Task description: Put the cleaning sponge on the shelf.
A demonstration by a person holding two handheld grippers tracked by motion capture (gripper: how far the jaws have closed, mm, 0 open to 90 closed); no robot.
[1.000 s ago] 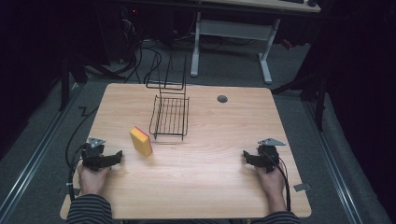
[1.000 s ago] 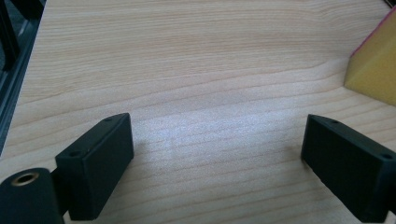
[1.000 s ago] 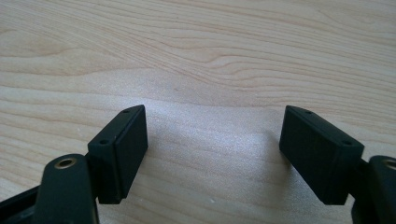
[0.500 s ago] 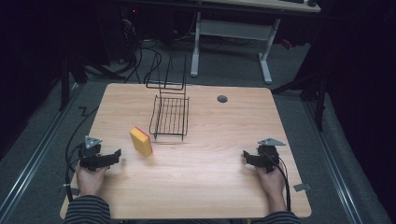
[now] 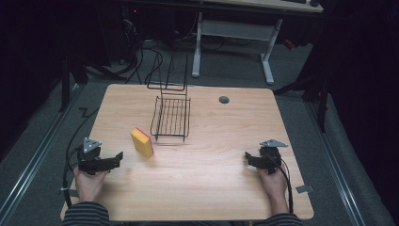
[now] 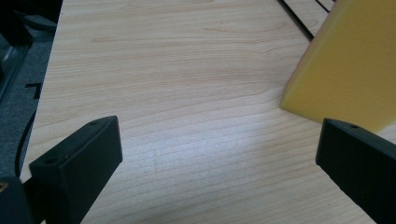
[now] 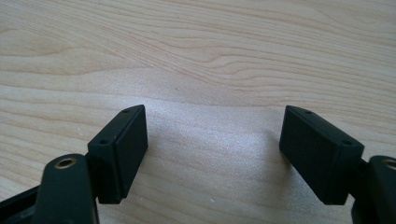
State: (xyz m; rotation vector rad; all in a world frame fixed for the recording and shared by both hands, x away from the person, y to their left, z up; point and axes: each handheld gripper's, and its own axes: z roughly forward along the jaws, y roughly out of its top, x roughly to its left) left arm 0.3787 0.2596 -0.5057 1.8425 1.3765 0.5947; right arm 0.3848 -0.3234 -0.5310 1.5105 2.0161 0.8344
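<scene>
A yellow sponge block with an orange-red top face [image 5: 142, 142] stands on edge on the wooden table [image 5: 211, 188], just left of a black wire rack [image 5: 171, 117]. My left gripper [image 5: 118, 157] rests open near the table's front left, its jaws pointing right toward the block and a short way from it. In the left gripper view the yellow block [image 6: 350, 65] stands ahead on the right, beyond the open left gripper [image 6: 219, 135]. My right gripper [image 5: 247, 158] lies open at the front right, pointing left. Bare wood shows between the jaws of the right gripper [image 7: 212, 126].
A round cable hole [image 5: 224, 100] sits in the table's back right area. A small piece of tape [image 5: 304, 189] lies near the front right corner. Behind the table stand a white desk frame [image 5: 266, 52] and loose cables on the floor [image 5: 141, 52].
My left gripper has shifted slightly toward the near edge of the table. The right gripper, the block and the rack have not moved.
</scene>
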